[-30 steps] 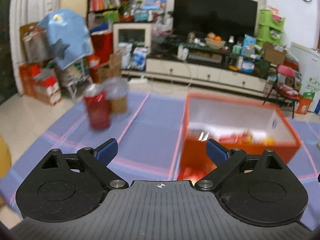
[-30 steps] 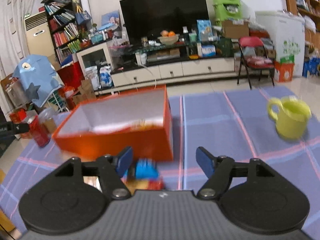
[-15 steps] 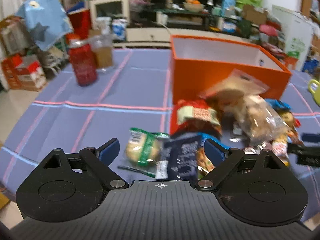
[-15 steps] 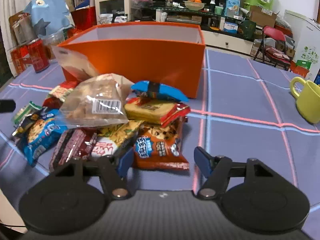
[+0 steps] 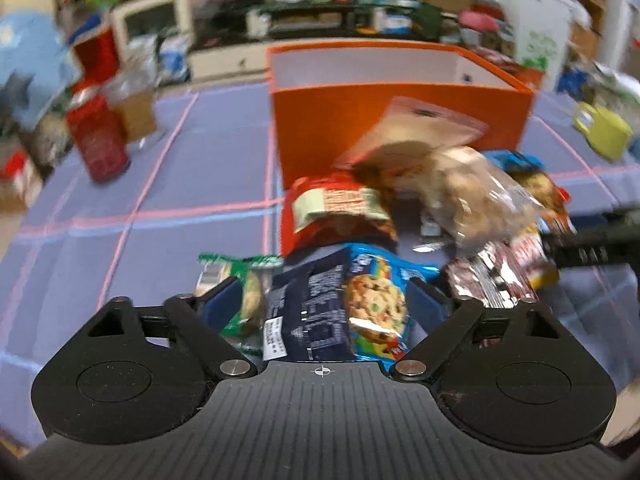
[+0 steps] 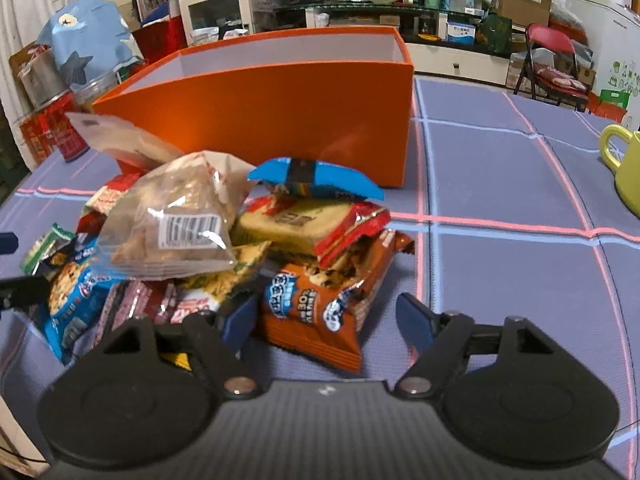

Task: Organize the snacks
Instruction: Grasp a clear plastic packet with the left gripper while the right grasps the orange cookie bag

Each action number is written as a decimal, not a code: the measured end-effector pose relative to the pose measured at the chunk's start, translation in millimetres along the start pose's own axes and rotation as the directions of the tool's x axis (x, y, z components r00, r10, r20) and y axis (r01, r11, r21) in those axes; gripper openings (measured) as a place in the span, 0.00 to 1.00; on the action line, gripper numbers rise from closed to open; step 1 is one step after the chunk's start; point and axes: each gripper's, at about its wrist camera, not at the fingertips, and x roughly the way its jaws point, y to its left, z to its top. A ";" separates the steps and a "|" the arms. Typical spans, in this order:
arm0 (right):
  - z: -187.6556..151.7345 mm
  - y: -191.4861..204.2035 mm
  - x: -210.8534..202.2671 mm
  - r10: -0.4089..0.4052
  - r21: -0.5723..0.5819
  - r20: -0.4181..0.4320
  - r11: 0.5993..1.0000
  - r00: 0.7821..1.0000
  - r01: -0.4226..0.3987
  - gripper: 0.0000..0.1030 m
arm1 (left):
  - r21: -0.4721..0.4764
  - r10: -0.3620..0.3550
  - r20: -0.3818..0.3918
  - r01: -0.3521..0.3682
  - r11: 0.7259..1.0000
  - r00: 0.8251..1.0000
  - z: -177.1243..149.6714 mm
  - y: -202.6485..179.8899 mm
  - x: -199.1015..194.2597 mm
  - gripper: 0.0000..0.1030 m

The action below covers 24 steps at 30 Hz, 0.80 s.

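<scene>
Both tools lowered, left view blurred

Table (image 6: 500,264): purple-blue cloth, grid of pink and light-blue lines. Box (image 6: 280,120): orange outside, white inside. Mug (image 6: 628,168): yellow-green. Cookie packet (image 5: 372,304): bright blue with a rainbow stripe, back panel dark navy with white print. Clear bag (image 6: 176,220): tan contents, white barcode label. Orange-brown packet (image 6: 320,304): blue and white lettering. Flat packet (image 6: 316,176): blue with a black band. Small wrapper (image 5: 240,280): green and white. Canister (image 5: 98,140): red. Both tools: black bodies, blue pads (image 6: 412,320).
</scene>
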 end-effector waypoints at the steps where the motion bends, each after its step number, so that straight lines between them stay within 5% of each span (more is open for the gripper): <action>1: 0.5 0.1 0.2 0.001 -0.002 -0.002 1.000 1.000 -0.001 0.75 | -0.058 -0.007 -0.004 0.007 0.998 1.000 2.7 6.9 2.0 0.56; 4: 0.7 0.4 0.3 0.002 0.003 -0.002 1.000 1.000 -0.002 0.75 | -0.175 -0.065 0.066 0.076 0.982 0.996 12.3 21.1 -2.4 0.56; 6: 0.2 1.4 0.6 -0.002 0.002 0.004 1.000 1.000 0.002 0.75 | -0.159 -0.087 0.105 0.103 0.982 0.991 19.8 18.4 -6.7 0.64; 9: -1.4 3.0 1.7 -0.006 -0.005 0.017 1.000 1.000 0.006 0.76 | -0.056 -0.070 0.157 0.080 0.995 0.985 28.0 0.9 -9.1 0.67; 12: -3.1 2.6 2.5 -0.014 -0.013 0.031 1.000 0.999 0.014 0.76 | 0.171 -0.037 0.248 -0.006 0.985 0.968 35.6 -23.8 -10.6 0.63; 15: -3.1 -2.3 0.4 -0.003 0.008 0.027 1.000 1.000 0.002 0.76 | 0.439 -0.064 0.324 -0.090 0.894 0.944 37.0 -44.2 -9.2 0.61; 18: -1.5 -7.7 -0.5 0.008 0.017 0.017 1.000 1.000 -0.008 0.76 | 0.620 -0.121 0.295 -0.094 0.779 0.948 39.1 -49.5 4.7 0.33; 24: 1.9 -12.5 0.2 0.017 0.009 0.009 1.000 1.000 -0.018 0.77 | 0.823 -0.162 0.218 -0.093 0.560 0.962 30.6 -50.5 29.6 0.34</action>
